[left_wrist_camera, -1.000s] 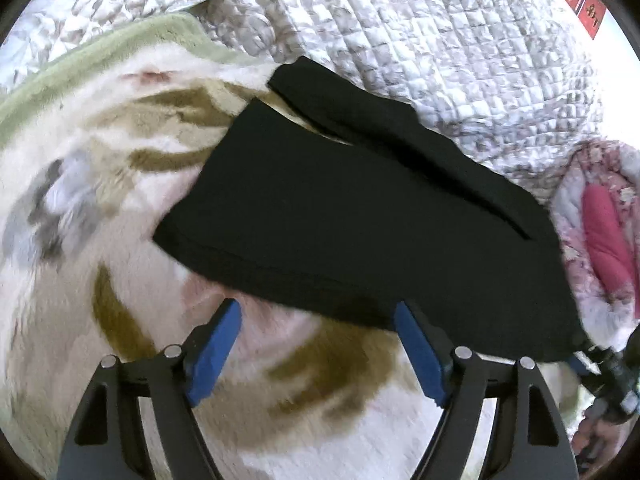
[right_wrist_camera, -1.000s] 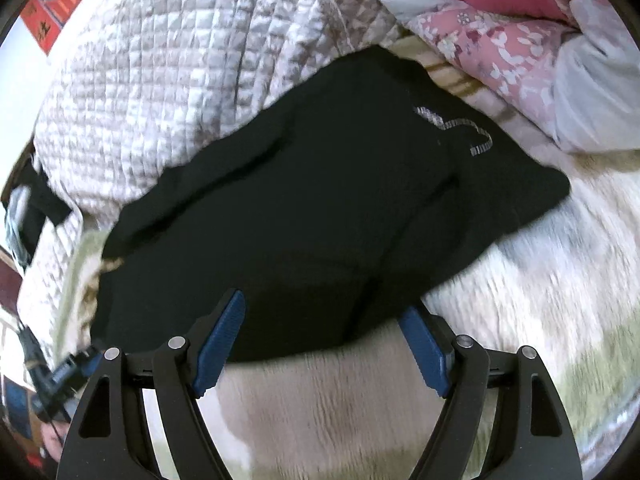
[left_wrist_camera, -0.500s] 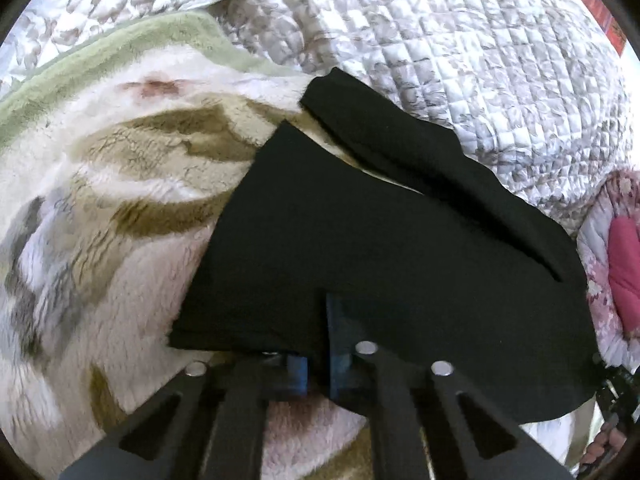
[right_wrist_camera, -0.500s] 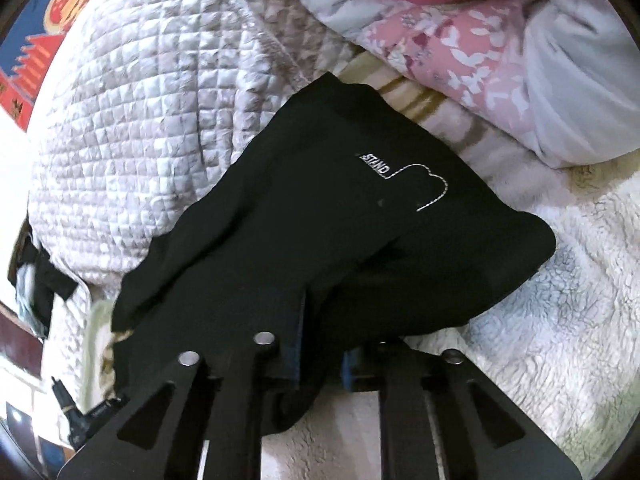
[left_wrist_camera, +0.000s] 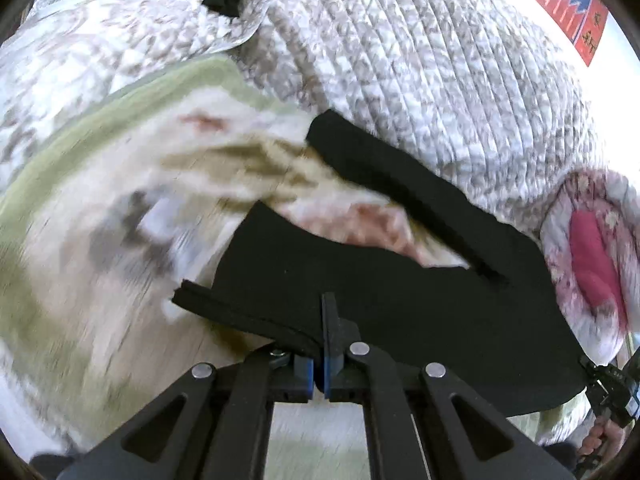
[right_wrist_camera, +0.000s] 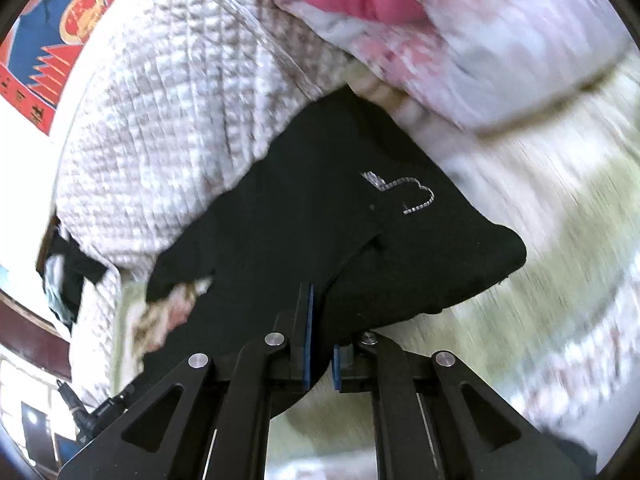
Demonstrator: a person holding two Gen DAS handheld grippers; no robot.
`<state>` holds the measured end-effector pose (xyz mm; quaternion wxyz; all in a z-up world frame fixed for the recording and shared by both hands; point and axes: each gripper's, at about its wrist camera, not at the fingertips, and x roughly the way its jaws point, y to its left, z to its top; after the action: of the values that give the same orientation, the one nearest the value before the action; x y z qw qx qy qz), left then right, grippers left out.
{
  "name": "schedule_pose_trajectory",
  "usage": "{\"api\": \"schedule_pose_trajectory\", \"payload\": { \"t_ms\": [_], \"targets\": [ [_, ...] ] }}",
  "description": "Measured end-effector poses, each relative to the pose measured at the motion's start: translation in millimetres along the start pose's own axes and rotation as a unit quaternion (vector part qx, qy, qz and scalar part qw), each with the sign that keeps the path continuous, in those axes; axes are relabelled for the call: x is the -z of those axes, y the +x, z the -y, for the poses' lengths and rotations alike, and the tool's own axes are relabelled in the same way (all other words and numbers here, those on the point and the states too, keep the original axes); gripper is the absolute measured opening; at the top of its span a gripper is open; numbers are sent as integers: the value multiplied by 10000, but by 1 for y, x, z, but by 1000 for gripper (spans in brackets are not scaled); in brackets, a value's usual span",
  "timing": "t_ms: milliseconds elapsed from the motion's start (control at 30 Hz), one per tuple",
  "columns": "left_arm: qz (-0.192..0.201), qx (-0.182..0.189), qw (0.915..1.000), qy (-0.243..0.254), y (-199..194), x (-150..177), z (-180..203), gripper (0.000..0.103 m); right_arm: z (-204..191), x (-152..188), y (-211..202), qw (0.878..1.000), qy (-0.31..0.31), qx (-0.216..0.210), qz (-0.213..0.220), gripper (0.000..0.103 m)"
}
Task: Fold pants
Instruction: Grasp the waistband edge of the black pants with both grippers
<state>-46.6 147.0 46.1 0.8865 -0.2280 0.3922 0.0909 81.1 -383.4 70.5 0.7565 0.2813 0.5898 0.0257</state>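
Gripping the near edge of the black pants [left_wrist_camera: 400, 312], the left gripper [left_wrist_camera: 325, 344] has its blue pads pinched tight on the cloth, hem band bunched just left of the fingers. The right gripper [right_wrist_camera: 320, 340] has been closing in the last half sec & is clamped on the pants [right_wrist_camera: 304, 232] too, fabric wedged between its pads.

Pants lie on a fleece blanket [left_wrist_camera: 100, 280], cream w/ brown & grey blotches & a green border. In the left view the gripped edge is lifted off the blanket; a bare patch of blanket shows between the raised leg & the other leg, which lies along the foot of a quilt [left_wrist_camera: 440, 80], pale w/ stitched squares, heaped behind. Both views blurred.

Right view: pants [right_wrist_camera: 304, 232] carry a small silver logo [right_wrist_camera: 404, 192], an outline shape w/ a tiny tag of lettering at its left end, too smeared to read. A pink floral duvet [right_wrist_camera: 480, 40] w/ a solid pink patch sits beyond the waist end. Wall poster [right_wrist_camera: 52, 40] upper left, red & blue w/ a round red-gold emblem; small characters on it not legible. Left view catches a red poster strip [left_wrist_camera: 576, 16] top right w/ dark characters, unreadable.

A hand [left_wrist_camera: 600, 436] shows low at the right edge of the left view, holding the other gripper.
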Motion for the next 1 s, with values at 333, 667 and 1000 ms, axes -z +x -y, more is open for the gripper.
{"api": "schedule_pose_trajectory", "payload": {
  "t_ms": [333, 667, 1000],
  "targets": [
    [-454, -148, 9988, -47, 6, 44, -17, 4, 23, 17, 10, 9976, 395, 333, -455, 16],
    [-402, -63, 9991, -72, 5, 42, -17, 4, 34, 10, -13, 9980, 599, 161, 79, 46],
    [-143, -183, 9997, -123, -12, 39, -16, 4, 46, 11, -29, 9954, 833, 245, 396, 2]
  ]
}}
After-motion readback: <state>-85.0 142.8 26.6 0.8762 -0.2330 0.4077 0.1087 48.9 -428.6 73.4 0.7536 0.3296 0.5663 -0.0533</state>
